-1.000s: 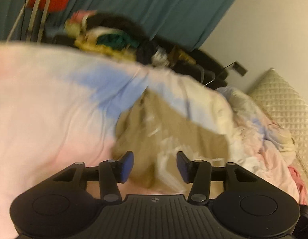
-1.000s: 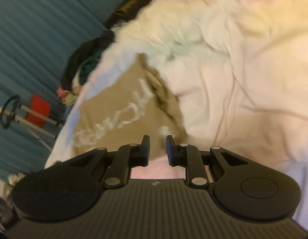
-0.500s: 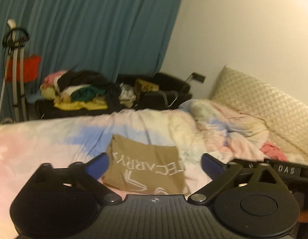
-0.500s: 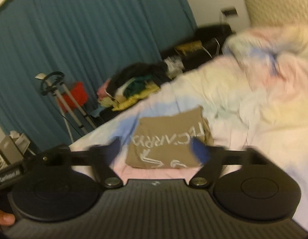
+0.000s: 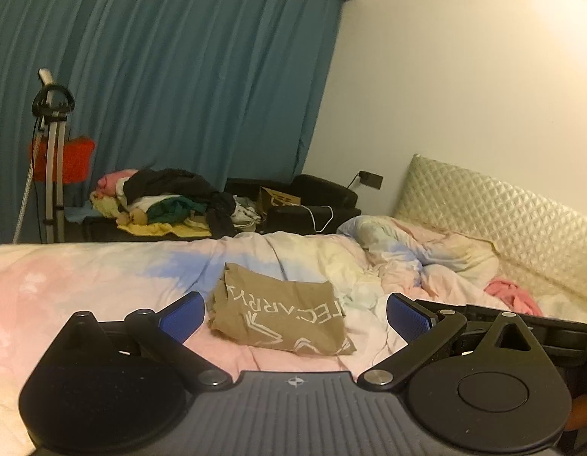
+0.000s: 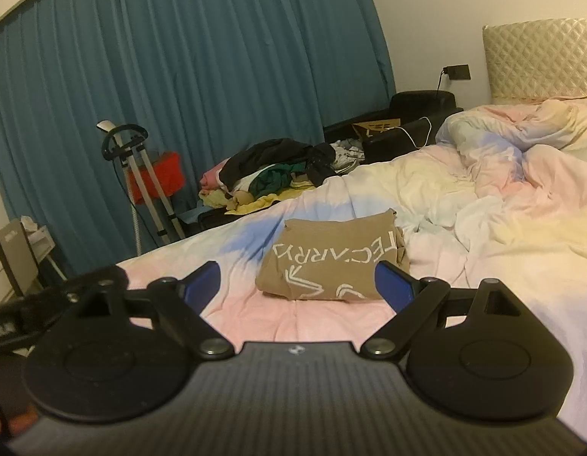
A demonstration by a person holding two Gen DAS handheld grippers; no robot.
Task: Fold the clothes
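Folded tan shirt (image 5: 282, 315) with white lettering lay flat on the pastel bed cover (image 5: 84, 277), used here as the landmark. Left claw (image 5: 293, 313) hung above the cover short of the shirt, released, jaws spread wide, nothing between the pads; the shirt appeared through the gap, well beyond the tips. Right claw (image 6: 297, 283) likewise sat short of the shirt (image 6: 331, 262), clear of it, empty, jaws wide but easing inward slightly. Rumpled duvet (image 6: 521, 159) lay on the cover beyond the shirt, toward the headboard.
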